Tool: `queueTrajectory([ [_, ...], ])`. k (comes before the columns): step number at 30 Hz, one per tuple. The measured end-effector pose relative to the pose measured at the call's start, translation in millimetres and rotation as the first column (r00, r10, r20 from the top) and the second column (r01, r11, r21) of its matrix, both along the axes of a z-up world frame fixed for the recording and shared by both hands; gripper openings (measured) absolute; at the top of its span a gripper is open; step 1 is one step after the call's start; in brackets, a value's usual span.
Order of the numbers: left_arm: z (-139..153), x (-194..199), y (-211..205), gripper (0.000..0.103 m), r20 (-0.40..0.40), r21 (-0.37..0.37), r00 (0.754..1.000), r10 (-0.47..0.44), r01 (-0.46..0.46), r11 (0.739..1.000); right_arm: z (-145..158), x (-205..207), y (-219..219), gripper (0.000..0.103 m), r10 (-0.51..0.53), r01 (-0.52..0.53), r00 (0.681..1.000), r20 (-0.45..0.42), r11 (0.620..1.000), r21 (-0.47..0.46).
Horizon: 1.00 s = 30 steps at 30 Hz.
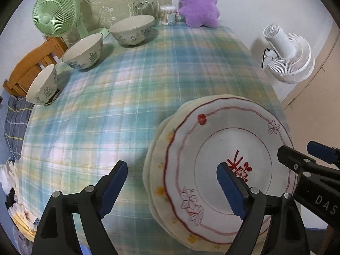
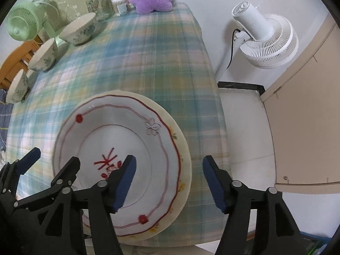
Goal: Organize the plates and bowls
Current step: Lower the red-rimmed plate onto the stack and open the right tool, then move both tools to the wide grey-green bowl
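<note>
Plaid tablecloth [image 1: 148,80] carries stacked plates [image 1: 229,140] beneath 2 wide-open, empty grippers: left gripper [image 1: 172,189], right gripper [image 2: 169,182].

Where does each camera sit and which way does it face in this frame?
Left wrist: rides the left tongs, looking forward across the plaid table; its open blue pads straddle the left rim of the plate stack; the right tongs enter at right.
Right wrist: rides the right tongs, open astride the stack's right rim; the left tongs show at left.
Shared: plates, three bowls, green fan, white fan, purple plush.
</note>
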State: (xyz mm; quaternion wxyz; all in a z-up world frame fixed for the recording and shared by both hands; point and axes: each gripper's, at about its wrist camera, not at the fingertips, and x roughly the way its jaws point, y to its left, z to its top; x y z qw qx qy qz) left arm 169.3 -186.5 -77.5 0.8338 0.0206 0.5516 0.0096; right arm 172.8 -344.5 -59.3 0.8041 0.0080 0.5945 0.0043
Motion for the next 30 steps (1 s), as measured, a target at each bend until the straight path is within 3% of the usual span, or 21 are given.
queueTrajectory([
  [4, 10.9, -4.0, 12.8, 0.093, 0.023, -0.032, 1.0, 0.008, -0.007, 0.999, 12.8, -2.1, 15.0, 0.076, 0.034, -0.034, 0.999, 0.038, 0.999, -0.005],
  [12, 28.2, -6.7, 61.2, 0.093, 0.05, -0.051, 0.999, 0.014, -0.011, 0.999, 34.1, -7.8, 69.3, 0.076, 0.075, -0.075, 0.99, 0.12, 0.997, 0.001],
  [22, 40.7, -5.7, 158.4, 0.09, 0.062, -0.036, 0.997, -0.04, 0.043, 0.998, 47.2, -21.2, 157.3, 0.076, -0.003, -0.007, 0.984, 0.178, 0.998, 0.058],
  [30, 40.8, 7.4, 235.2, 0.086, 0.081, -0.03, 0.995, -0.053, 0.056, 0.998, 45.9, -13.4, 240.9, 0.076, -0.075, 0.073, 0.979, 0.19, 0.997, 0.016],
])
